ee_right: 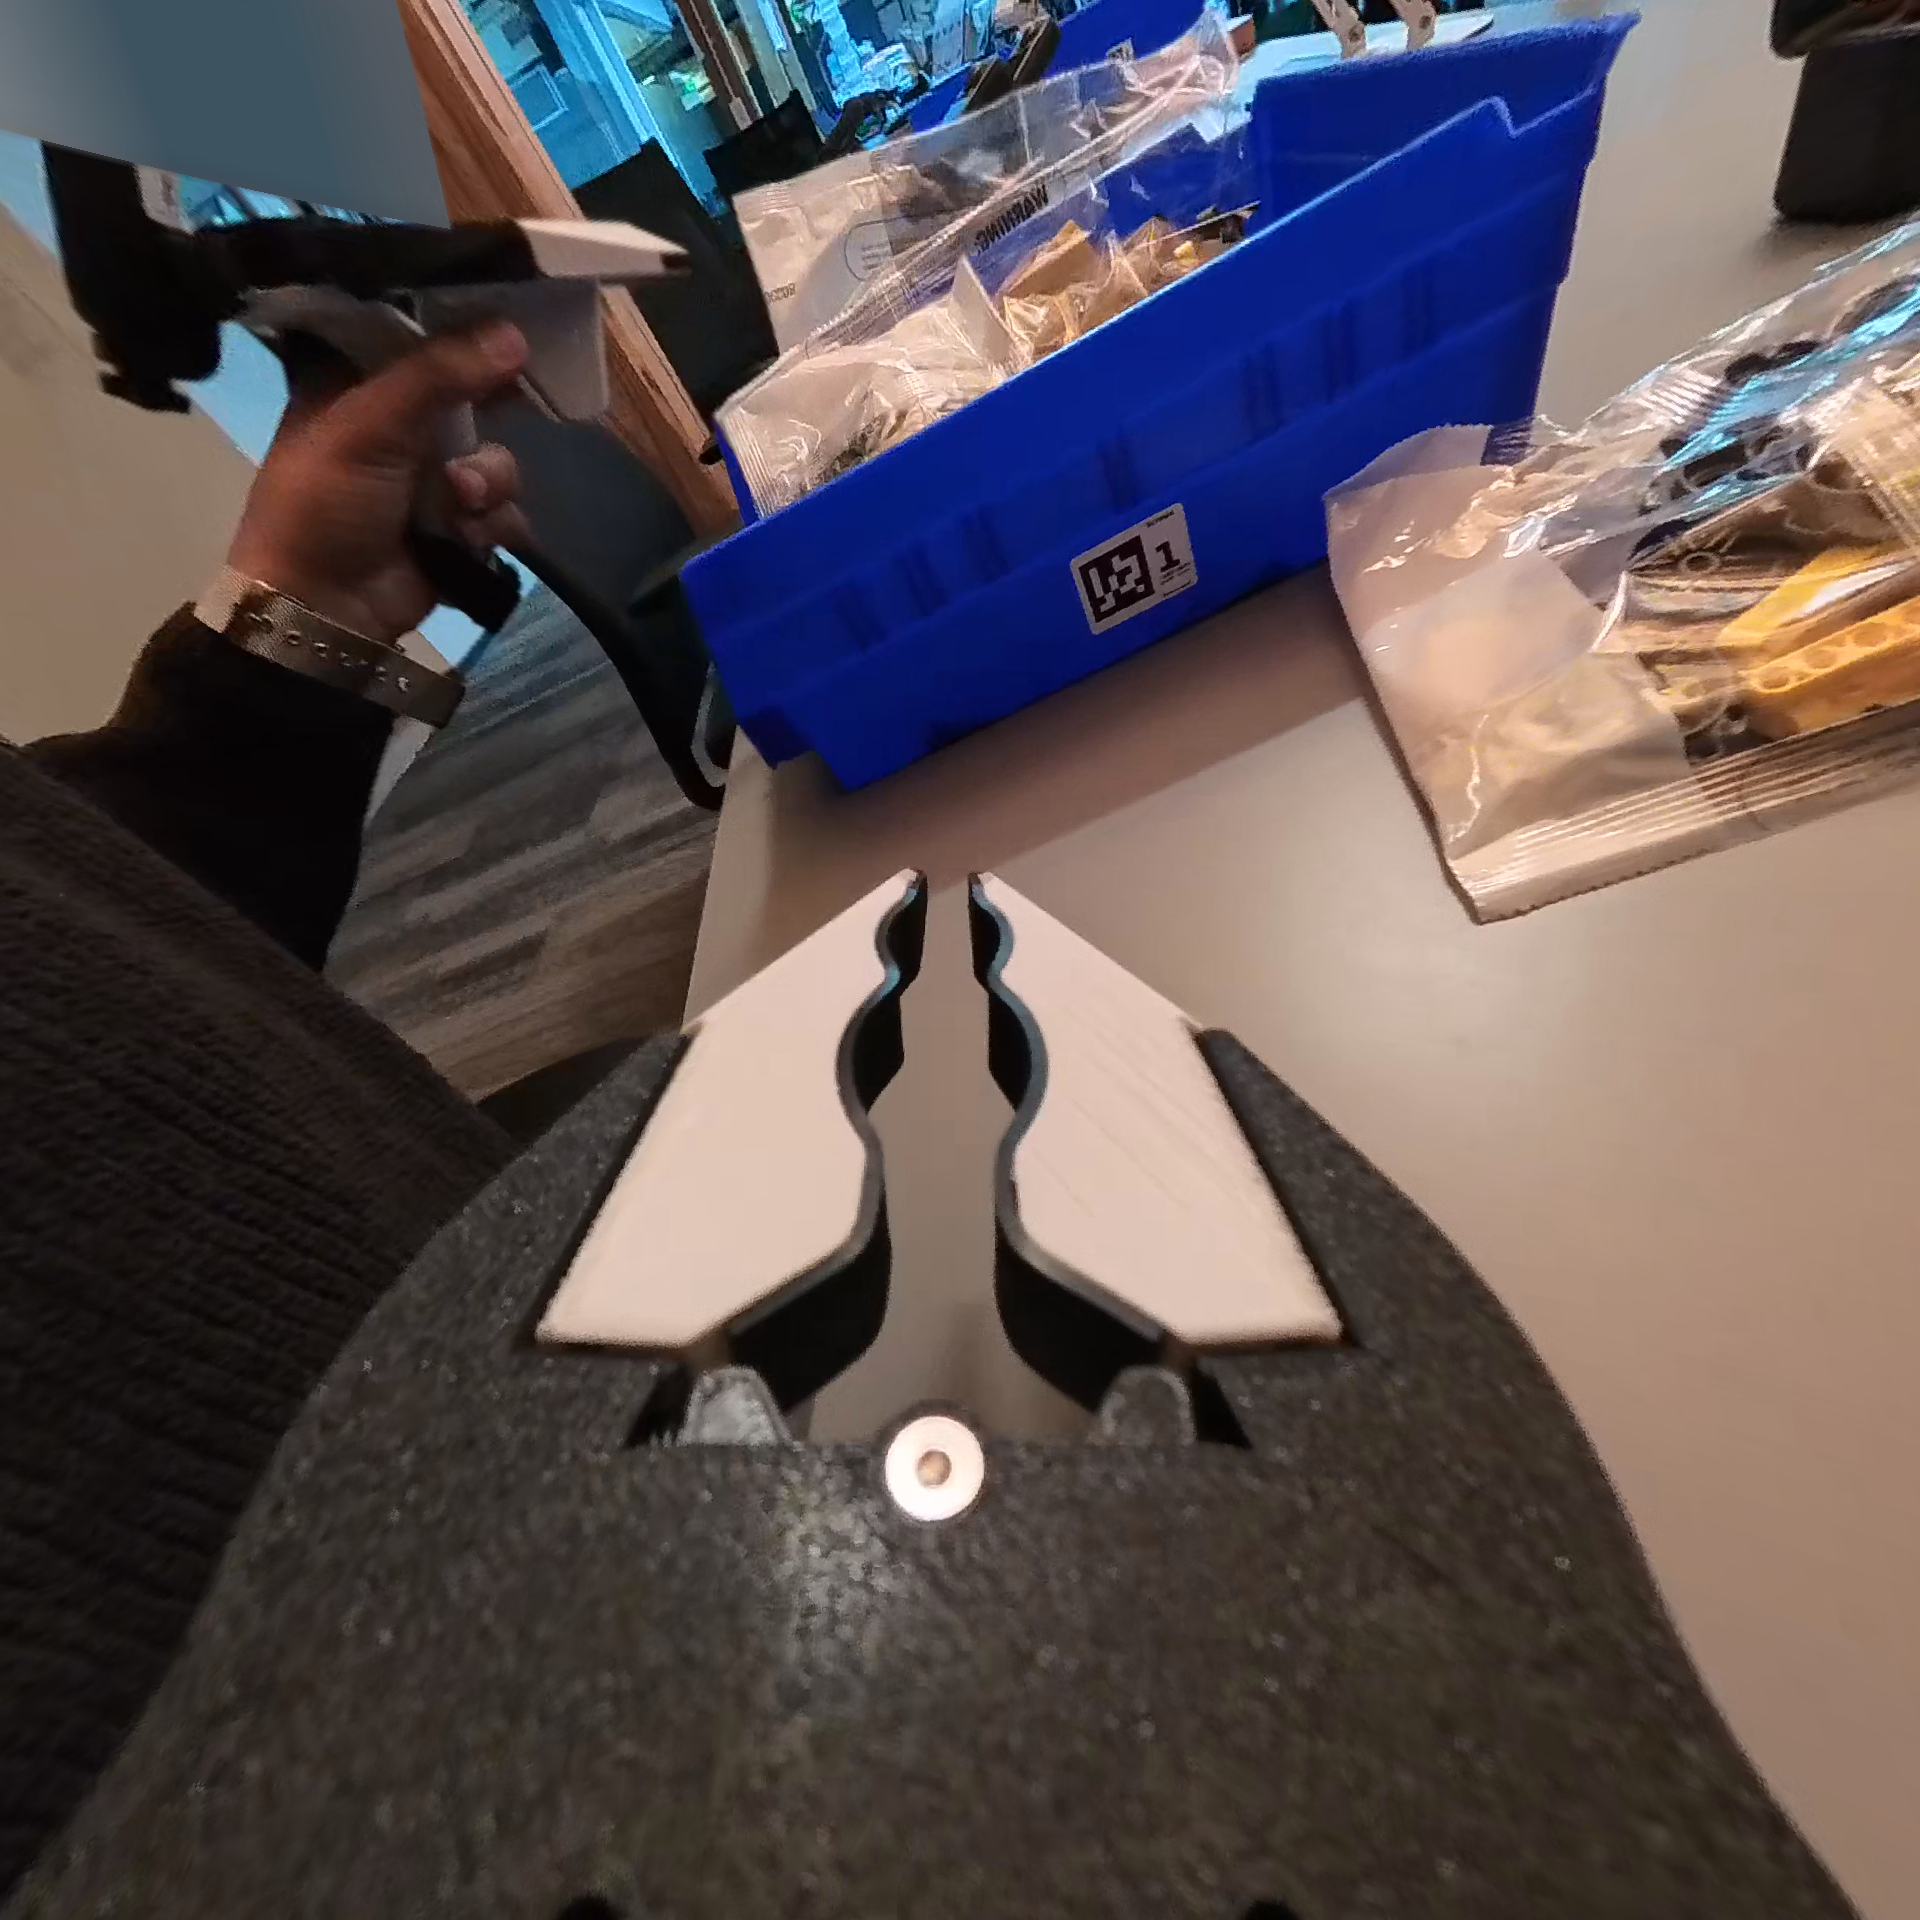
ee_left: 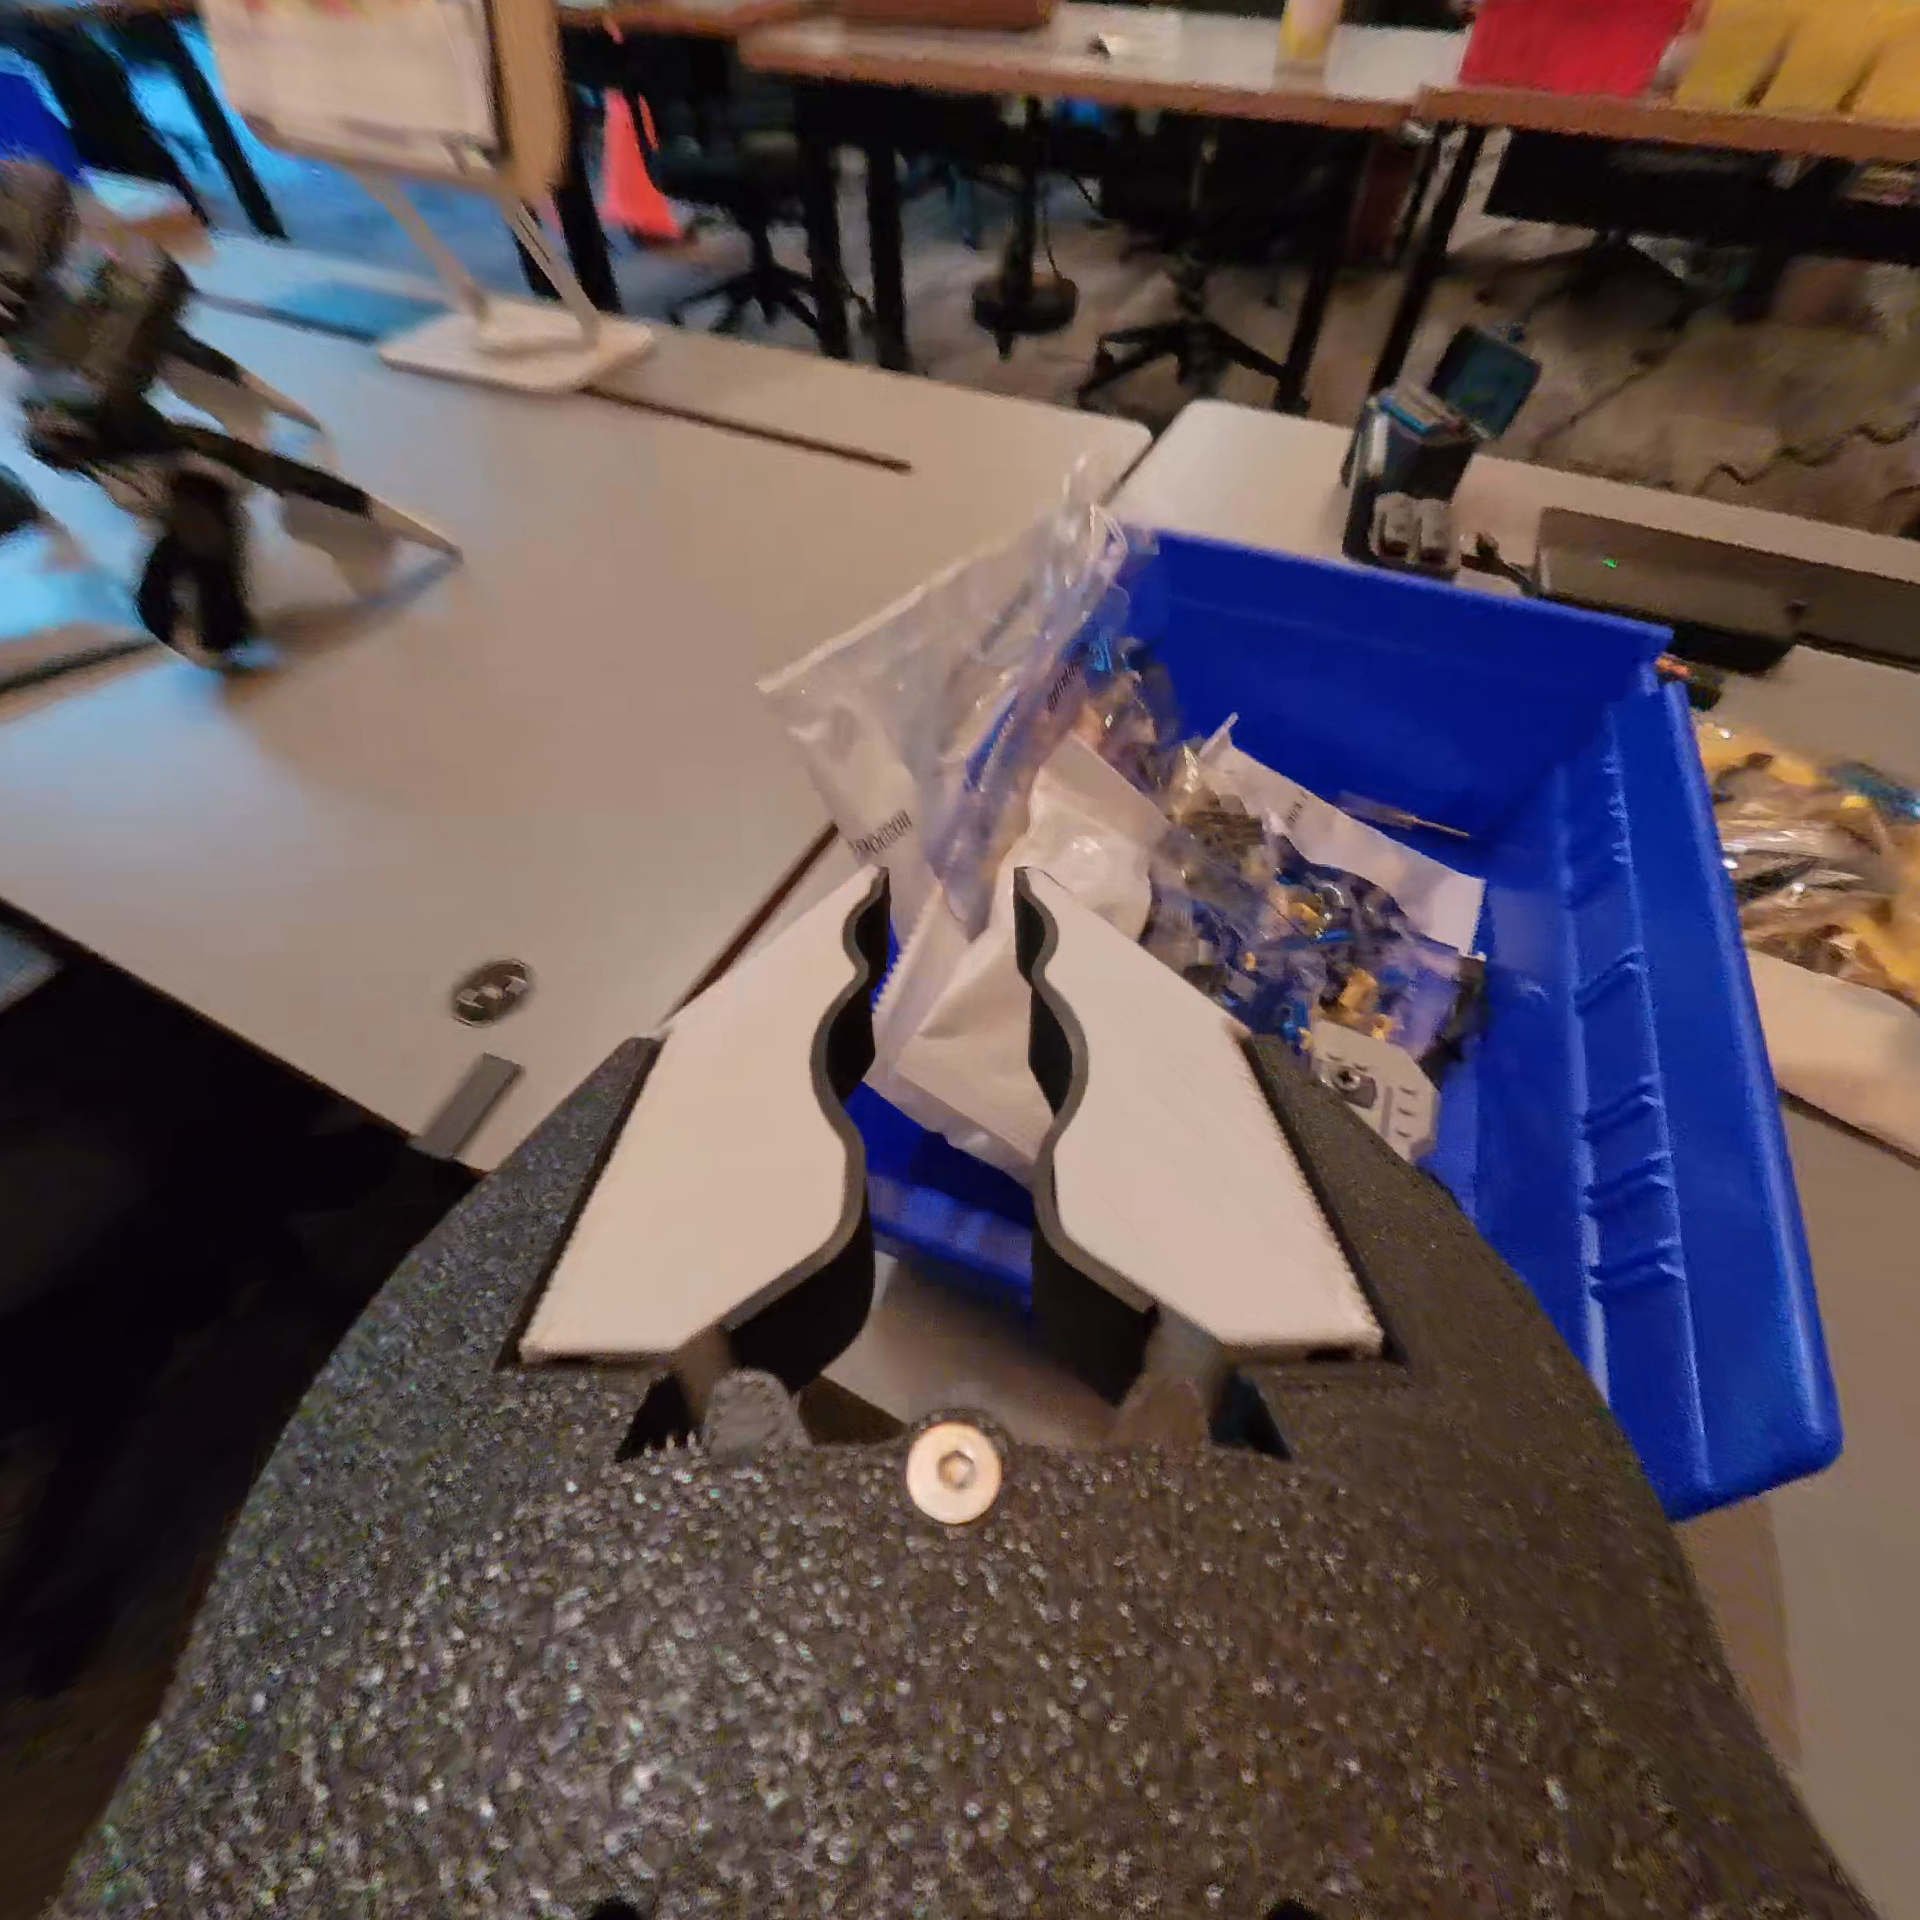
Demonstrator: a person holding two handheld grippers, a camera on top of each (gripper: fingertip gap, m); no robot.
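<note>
Left claw (ee_left: 951,883): fingers parted with a clear gap, gripping nothing. It hangs above the near end of the blue bin (ee_left: 1621,935), and a white-and-clear plastic bag (ee_left: 935,748) stands up out of the bin just beyond the tips, at 12 o'clock. Whether the tips touch the bag cannot be determined. The bin holds more clear bags of small blue, yellow and dark parts (ee_left: 1278,894); the individual pieces are too jumbled to identify. The claw body hides the bin's near wall.

At 3 o'clock, another bag of yellow parts (ee_left: 1808,862) lies on the grey desk (ee_left: 468,727), cut off by the frame edge. At 10 o'clock a dark object (ee_left: 177,468) is smeared by motion blur and cannot be identified.

Right claw (ee_right: 945,883): fingers nearly together, a narrow slit between the tips, nothing held. It sits low over bare desk (ee_right: 1351,1143). The bin (ee_right: 1039,623) lies at 12 o'clock, apart from the tips, bearing a square black-and-white sticker (ee_right: 1132,568). A bag of yellow and black parts (ee_right: 1662,623) rests on the desk at 2 o'clock, partly cropped. At 10 o'clock a hand (ee_right: 364,499) grips the other claw's handle; its fingertips (ee_right: 623,249) show side-on only.
</note>
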